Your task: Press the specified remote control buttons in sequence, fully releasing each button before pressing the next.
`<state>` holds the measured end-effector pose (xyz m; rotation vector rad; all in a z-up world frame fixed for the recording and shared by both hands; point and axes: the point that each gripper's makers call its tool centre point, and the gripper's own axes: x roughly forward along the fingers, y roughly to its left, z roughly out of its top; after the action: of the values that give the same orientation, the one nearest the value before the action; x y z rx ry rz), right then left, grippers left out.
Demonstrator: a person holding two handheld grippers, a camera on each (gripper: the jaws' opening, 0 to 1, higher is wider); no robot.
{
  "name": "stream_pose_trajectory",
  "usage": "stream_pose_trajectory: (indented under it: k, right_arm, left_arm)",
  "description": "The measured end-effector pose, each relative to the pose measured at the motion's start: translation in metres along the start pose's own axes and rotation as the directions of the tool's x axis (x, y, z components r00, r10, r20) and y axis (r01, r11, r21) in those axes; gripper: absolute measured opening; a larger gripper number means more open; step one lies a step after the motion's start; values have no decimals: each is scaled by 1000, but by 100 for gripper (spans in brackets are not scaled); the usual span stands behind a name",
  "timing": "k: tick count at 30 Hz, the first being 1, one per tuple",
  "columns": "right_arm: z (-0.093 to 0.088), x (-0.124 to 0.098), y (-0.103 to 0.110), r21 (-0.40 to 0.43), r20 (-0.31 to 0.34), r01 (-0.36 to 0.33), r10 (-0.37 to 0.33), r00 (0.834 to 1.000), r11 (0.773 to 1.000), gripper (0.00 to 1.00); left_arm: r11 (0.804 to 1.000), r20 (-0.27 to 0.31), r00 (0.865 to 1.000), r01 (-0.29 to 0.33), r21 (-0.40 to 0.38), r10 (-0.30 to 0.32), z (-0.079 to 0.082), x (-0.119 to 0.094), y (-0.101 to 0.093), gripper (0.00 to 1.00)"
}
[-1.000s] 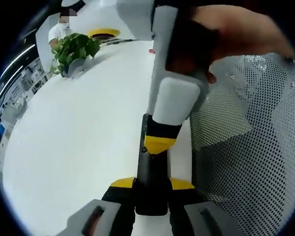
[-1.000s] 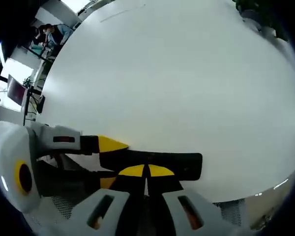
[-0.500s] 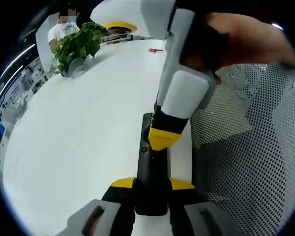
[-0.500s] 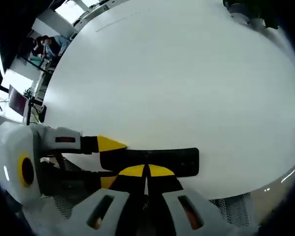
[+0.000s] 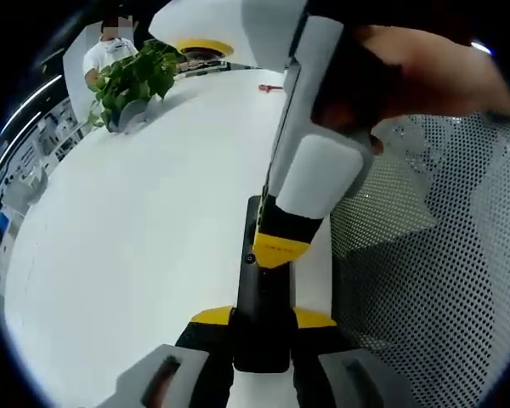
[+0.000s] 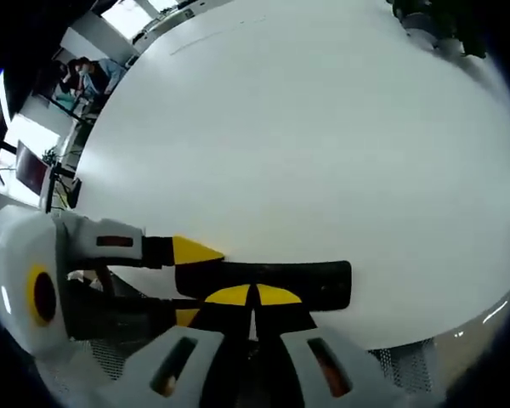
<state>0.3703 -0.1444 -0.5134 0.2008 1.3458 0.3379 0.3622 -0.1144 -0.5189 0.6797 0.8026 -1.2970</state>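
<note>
Both views sit low and close over the white table [image 5: 136,238], meeting crosswise at the black remote [image 6: 263,279].

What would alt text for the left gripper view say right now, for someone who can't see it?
The left gripper clamps the near end of a black remote control lying on a white table, while the right gripper, held by a hand, has its yellow tip down on the remote's buttons. A potted plant stands at the table's far edge; perforated mesh lies to the right.

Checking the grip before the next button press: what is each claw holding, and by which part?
The left claw clamps the black remote control by its near end. The right claw is shut with its tips on the remote's face, holding nothing.
</note>
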Motion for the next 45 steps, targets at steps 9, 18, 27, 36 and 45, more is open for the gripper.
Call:
stream_pose_trajectory:
  k: [9,18,27,36,45]
  right_arm:
    - [0,1,-2,44,-2,-15,15,1000,999,0]
    - [0,0,-2,128,0,-75,75,997,989,0]
    - [-11,-4,-10,222,-42,-66,77,996,973,0]
    - [-17,-3,-1,214,-65,-73,88,994,974,0]
    - [-16,0,-1,140,-79,-45,57,995,989,0]
  left_arm:
    - [1000,0,1000,0,4,0,0,0,0,25]
    - [1000,-1,1000,-1,0,1,0,0,0,25]
    - [1000,-3,1000,-2,3,2,0,0,0,25]
    - [1000,-1,1000,-2,1,2,0,-1,0,25]
    - [1000,0,1000,-2,1,2,0,0,0,25]
